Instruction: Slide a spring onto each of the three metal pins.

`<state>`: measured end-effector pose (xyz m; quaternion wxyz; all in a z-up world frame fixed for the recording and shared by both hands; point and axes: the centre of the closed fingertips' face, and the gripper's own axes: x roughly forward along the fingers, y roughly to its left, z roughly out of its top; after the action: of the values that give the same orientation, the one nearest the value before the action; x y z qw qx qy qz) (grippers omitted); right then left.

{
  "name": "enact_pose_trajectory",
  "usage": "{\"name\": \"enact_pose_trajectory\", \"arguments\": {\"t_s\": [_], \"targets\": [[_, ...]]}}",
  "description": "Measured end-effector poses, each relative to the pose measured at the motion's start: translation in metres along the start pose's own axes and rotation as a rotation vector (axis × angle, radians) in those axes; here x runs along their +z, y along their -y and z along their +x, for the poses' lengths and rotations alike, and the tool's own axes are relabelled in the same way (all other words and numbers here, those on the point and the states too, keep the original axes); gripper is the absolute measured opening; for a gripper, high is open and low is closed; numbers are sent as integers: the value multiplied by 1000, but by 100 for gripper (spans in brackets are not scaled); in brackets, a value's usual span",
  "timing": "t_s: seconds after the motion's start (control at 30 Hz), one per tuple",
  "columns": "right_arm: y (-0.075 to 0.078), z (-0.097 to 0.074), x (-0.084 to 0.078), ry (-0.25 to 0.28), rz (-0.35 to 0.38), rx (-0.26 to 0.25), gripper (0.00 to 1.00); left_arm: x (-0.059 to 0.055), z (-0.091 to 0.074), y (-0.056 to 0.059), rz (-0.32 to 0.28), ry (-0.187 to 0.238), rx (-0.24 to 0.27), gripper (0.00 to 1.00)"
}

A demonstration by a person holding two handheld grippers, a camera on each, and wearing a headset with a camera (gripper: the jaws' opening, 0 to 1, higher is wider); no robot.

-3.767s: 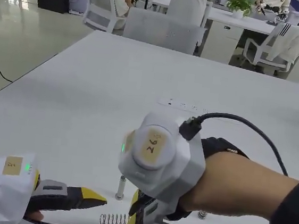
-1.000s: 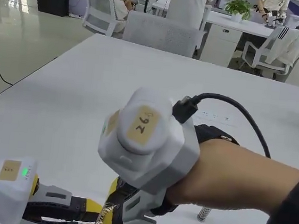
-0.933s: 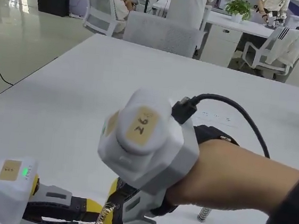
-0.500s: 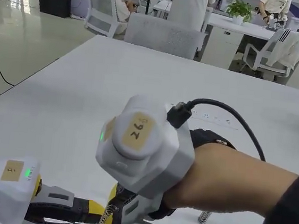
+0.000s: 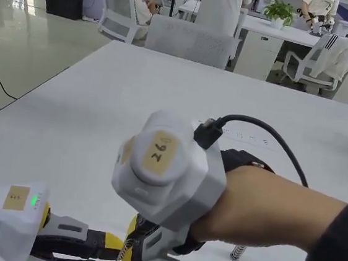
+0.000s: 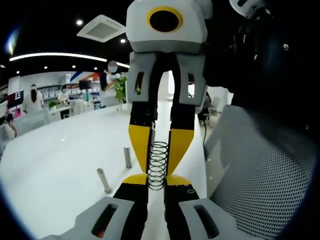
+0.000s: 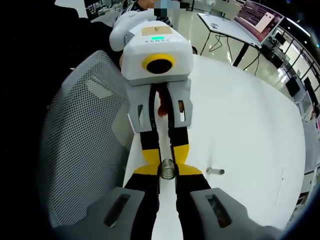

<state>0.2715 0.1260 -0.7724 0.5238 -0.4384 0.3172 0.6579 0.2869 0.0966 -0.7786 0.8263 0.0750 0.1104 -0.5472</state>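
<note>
White table (image 5: pixel 102 98) in an open office; grey chair (image 5: pixel 190 40) at its far edge, desks behind.

Head view, L to R:
- left gripper (image 5: pixel 110 255) low at the near edge, yellow tips pointing right.
- spring (image 5: pixel 125 250) off the table, between the two grippers' tips.
- right gripper (image 5: pixel 138 251) pointing down and left, tip to tip with the left one. Jaws narrow, clamped on the spring's sides.
- sprung pin (image 5: pixel 236 252) upright on the table, apart from the grippers, partly behind the person's forearm (image 5: pixel 265 212).

Left gripper view: bare pin (image 6: pixel 104 181) upright at left, the sprung pin just beyond it. The left gripper's own jaws are narrow, the spring's near end in the gap at their tips. Cannot tell whether they pinch it or merely flank it.
</note>
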Motion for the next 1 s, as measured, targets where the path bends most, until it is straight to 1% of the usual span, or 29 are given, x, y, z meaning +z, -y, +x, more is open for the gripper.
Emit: {"name": "enact_pose_trajectory", "arguments": {"t_s": [0.1,0.33,0.5,0.67,0.83,1.0], "targets": [[1,0,0,0,5,1,8,-1,0,-2,-12,-2,8,4],[1,0,-1,1,7,6,8,-2,-1,-7,-30,1,29,11],[4,-2,-4,0,12,3,8,-7,-2,-12,-50,-9,48,18],[7,-3,-8,-3,21,-5,8,-11,-2,-14,-63,-19,59,22],[8,-4,-11,-6,28,-8,8,-16,-3,-19,-78,-29,83,28],[11,-6,-14,-10,36,-14,8,-18,-4,-22,-86,-35,102,34]]}}
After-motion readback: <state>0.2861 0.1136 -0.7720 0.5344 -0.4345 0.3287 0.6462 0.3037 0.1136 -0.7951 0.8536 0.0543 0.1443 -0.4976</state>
